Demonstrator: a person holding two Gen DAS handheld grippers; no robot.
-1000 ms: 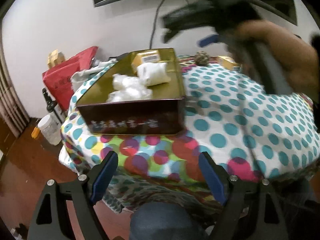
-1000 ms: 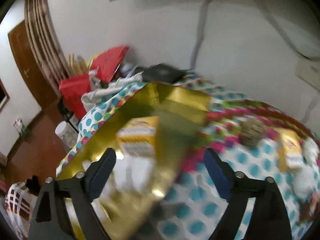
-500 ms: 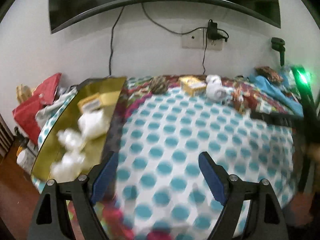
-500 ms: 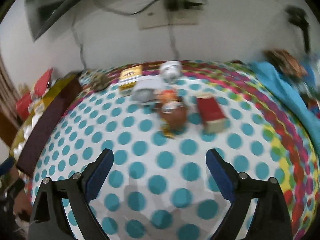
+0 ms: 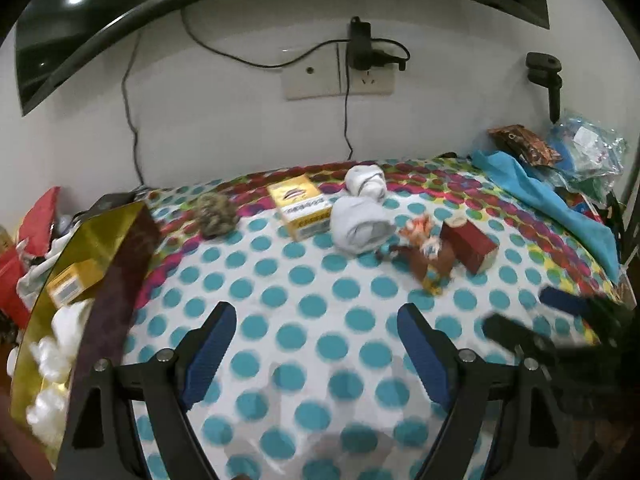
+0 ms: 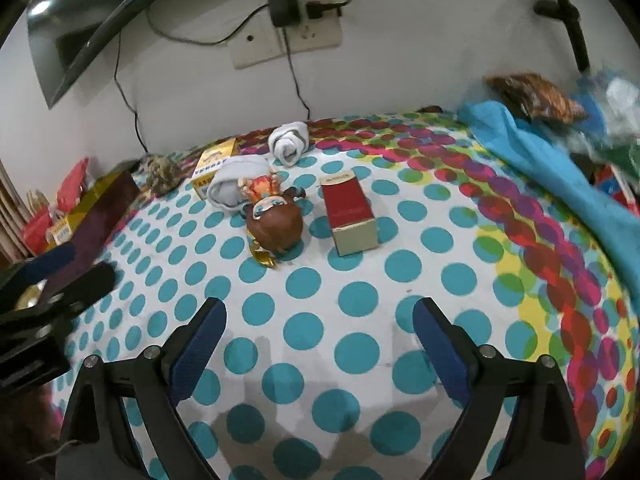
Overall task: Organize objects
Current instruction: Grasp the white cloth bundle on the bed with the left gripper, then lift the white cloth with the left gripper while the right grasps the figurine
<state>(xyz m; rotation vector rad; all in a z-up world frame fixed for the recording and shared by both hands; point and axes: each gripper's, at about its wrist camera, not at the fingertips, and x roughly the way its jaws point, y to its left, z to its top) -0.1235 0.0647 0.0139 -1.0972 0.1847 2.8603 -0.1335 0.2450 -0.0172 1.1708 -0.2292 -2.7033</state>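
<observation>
A polka-dot table [image 5: 304, 280] carries a row of loose objects near the wall: a brownish tangled ball [image 5: 216, 214], a yellow box [image 5: 300, 210], two rolled white socks [image 5: 360, 226], a brown-haired doll [image 6: 272, 222] and a red box [image 6: 350, 212]. At the left edge stands a gold-lined box [image 5: 100, 240] with a yellow packet and white rolls inside. My left gripper [image 5: 316, 332] is open and empty above the table. My right gripper [image 6: 320, 328] is open and empty too, in front of the doll and red box.
A blue cloth [image 6: 560, 168] and crinkled packets [image 5: 524, 146] pile up at the right end. Red bags [image 5: 24, 264] sit beyond the left edge. A wall socket with a plugged charger [image 5: 360, 48] and cables hang behind.
Both views have swung from the gold-lined box at the left toward the middle of the table. The loose objects now lie ahead of both open grippers.
</observation>
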